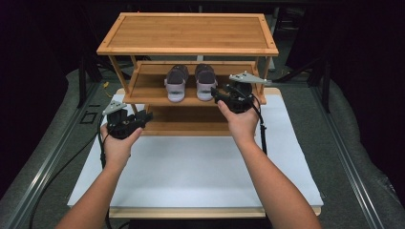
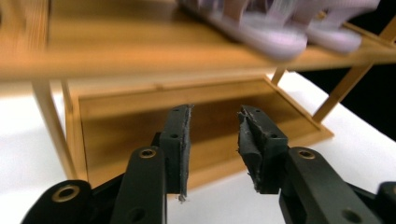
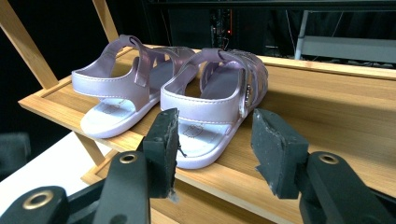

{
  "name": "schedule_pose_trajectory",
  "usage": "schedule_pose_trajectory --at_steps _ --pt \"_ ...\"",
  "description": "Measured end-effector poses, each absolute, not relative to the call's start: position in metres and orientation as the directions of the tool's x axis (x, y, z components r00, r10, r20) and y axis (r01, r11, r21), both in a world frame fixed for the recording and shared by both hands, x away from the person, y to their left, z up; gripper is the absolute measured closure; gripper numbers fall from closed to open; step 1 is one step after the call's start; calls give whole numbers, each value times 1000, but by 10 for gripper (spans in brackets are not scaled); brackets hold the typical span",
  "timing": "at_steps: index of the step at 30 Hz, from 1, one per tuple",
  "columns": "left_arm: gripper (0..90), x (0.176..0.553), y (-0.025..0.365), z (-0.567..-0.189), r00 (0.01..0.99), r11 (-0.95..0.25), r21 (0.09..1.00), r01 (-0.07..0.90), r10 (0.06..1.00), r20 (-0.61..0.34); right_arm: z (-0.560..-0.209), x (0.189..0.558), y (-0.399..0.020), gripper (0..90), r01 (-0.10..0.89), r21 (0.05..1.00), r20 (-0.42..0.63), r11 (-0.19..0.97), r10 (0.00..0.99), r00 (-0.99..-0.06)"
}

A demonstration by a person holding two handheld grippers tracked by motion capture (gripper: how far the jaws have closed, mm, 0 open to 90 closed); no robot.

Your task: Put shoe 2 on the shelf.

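Two small lilac sandals sit side by side on the middle shelf of a bamboo rack, just above centre in the high view: left sandal, right sandal, heels toward the person. The right gripper is right at that shelf's front edge with its jaws spread and nothing between them, and in its own view the nearer sandal's heel strap sits dead centre between the pads. The left gripper hangs lower, centre-left in the high view, also released and empty, looking under the shelf at the bottom tier (that view is pretty motion-blurred up top). My guess on handling: these look feather-light, with soft flexible straps and a smooth, slightly shiny finish, so a pinch on a strap alone will probably let the shoe dangle and swing. I'd grab across the back of the heel, where strap meets sole, since that's stiffer. Not fragile, but easy to shove backwards on the slick wood.
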State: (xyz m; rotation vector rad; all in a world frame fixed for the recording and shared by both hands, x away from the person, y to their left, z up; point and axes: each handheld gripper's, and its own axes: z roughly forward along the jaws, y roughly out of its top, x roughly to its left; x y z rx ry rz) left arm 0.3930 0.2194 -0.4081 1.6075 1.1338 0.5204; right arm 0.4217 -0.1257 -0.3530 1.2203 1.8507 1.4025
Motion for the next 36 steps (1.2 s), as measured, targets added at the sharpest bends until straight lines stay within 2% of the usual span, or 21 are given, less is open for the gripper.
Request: schedule_pose_trajectory --at_steps 2,6,13,15,22,27,36 --pt "692 401 215 -397 452 -9 919 394 873 -186 -354 423 -126 527 347 936 108 67 880 -462" --pt "739 414 209 -383 443 -4 918 398 877 -188 -357 425 -128 646 346 937 124 44 885 -448" --pt "893 439 199 -372 421 24 906 424 880 -220 -368 436 -131 859 377 925 124 51 896 -426" --pt "897 446 195 -371 418 18 902 431 882 -218 -371 440 -130 890 387 920 119 55 904 -411" --pt "899 463 180 -373 399 -3 887 461 894 -205 -378 456 -127 900 431 902 157 32 905 -396" --pt "899 469 169 -378 391 4 876 483 894 -220 -376 466 -119 899 447 893 130 51 922 -365" --pt "899 472 152 -381 400 -6 869 495 890 -221 -378 472 -110 900 457 888 152 42 913 -379"
